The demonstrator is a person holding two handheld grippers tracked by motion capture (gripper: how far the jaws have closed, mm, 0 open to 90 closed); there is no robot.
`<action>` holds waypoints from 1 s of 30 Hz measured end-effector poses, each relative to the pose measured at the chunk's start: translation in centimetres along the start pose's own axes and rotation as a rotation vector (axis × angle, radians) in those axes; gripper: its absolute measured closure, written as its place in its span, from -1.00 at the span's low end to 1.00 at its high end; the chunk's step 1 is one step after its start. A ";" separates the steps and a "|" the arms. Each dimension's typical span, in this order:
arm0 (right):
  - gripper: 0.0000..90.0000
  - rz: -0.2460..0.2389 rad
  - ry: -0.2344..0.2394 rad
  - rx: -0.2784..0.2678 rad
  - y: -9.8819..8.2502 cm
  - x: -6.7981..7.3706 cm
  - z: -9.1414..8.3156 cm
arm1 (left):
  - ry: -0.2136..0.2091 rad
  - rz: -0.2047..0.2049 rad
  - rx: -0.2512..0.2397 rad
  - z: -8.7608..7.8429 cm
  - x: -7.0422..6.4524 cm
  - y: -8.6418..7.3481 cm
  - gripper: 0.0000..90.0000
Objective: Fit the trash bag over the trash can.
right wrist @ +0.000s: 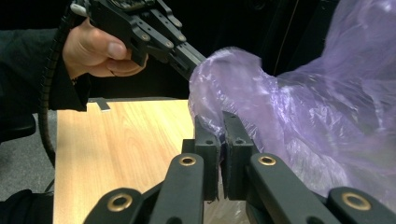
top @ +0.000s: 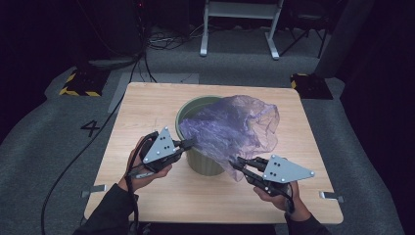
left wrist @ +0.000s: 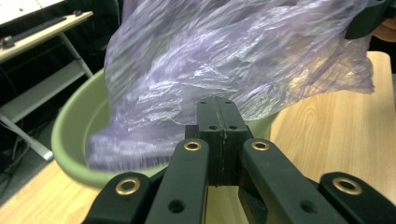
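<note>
Table [top: 147, 105] brightly lit from overhead, surroundings toward 12 o'clock dark; purple bag [left wrist: 224, 56] glares and blurs at 9 o'clock.

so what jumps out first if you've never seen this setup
A big crinkled purple plastic bag billows over a green bin at the middle of the wooden table. The left gripper pinches the bag's edge at the bin's left side, and the right gripper pinches it at the near right.

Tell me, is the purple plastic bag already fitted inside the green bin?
No. The purple plastic bag billows loosely above the green bin, mostly outside its rim.
</note>
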State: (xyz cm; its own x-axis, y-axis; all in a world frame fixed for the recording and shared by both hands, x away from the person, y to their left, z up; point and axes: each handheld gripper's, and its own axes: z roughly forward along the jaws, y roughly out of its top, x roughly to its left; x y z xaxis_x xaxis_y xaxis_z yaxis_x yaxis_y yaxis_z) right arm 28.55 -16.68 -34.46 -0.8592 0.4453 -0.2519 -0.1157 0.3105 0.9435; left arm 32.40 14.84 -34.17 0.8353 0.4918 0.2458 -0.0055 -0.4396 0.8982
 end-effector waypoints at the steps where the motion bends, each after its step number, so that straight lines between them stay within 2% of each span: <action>1: 0.94 0.001 0.001 -0.001 -0.1 0.3 0.2 | -0.005 -0.015 -0.006 -0.1 0.0 -0.4 1.00; 3: 0.95 -0.002 0.005 0.001 -0.3 0.8 0.6 | -0.018 -0.041 -0.018 -0.2 0.0 -1.0 0.99; 4: 0.95 -0.010 0.002 0.006 -0.4 1.0 0.8 | -0.021 -0.049 -0.023 -0.2 -0.1 -1.2 0.89; 6: 0.95 -0.025 0.002 0.020 -0.6 1.5 1.2 | -0.005 -0.071 -0.026 -0.3 -0.4 -1.4 0.55; 8: 0.96 -0.041 -0.006 0.030 -0.8 1.9 1.5 | -0.008 -0.082 -0.044 -0.6 -0.6 -1.2 0.31; 9: 0.96 -0.045 -0.011 0.036 -0.8 2.0 1.5 | -0.022 -0.098 -0.055 -0.7 -0.8 -1.0 0.08; 11: 0.96 -0.058 -0.013 0.036 -0.9 2.2 1.5 | -0.020 -0.110 -0.078 -1.1 -1.1 -0.6 -0.28; 12: 0.96 -0.060 -0.016 0.036 -0.9 2.3 1.5 | -0.024 -0.113 -0.100 -1.3 -1.4 -0.2 -0.35; 15: 0.96 -0.069 -0.015 0.044 -1.0 2.4 1.4 | -0.035 -0.105 -0.117 -1.3 -2.0 0.7 -0.56; 19: 0.96 -0.072 0.000 0.050 -1.1 2.5 1.6 | -0.086 -0.076 -0.116 -0.4 -3.1 1.9 -0.60; 22: 0.94 -0.085 0.011 0.065 -1.2 2.9 1.8 | -0.094 -0.043 -0.097 0.4 -4.0 2.6 -0.59; 25: 0.90 -0.092 0.018 0.075 -1.4 3.0 2.0 | -0.069 -0.021 -0.065 1.1 -4.4 2.7 -0.32; 28: 0.90 -0.096 0.036 0.072 -1.5 3.2 1.9 | -0.024 -0.036 -0.031 1.6 -4.3 2.5 -0.07; 30: 0.90 -0.100 0.053 0.073 -1.6 3.3 1.8 | -0.047 -0.049 -0.038 1.6 -3.9 2.2 0.17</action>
State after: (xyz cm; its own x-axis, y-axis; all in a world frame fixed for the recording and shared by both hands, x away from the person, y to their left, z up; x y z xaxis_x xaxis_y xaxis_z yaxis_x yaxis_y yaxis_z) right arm 26.82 -14.20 -37.20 -0.8705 0.3647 -0.3305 -0.1671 0.4126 0.8955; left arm 29.96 10.77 -33.72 0.8601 0.4754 0.1849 0.0154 -0.3864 0.9222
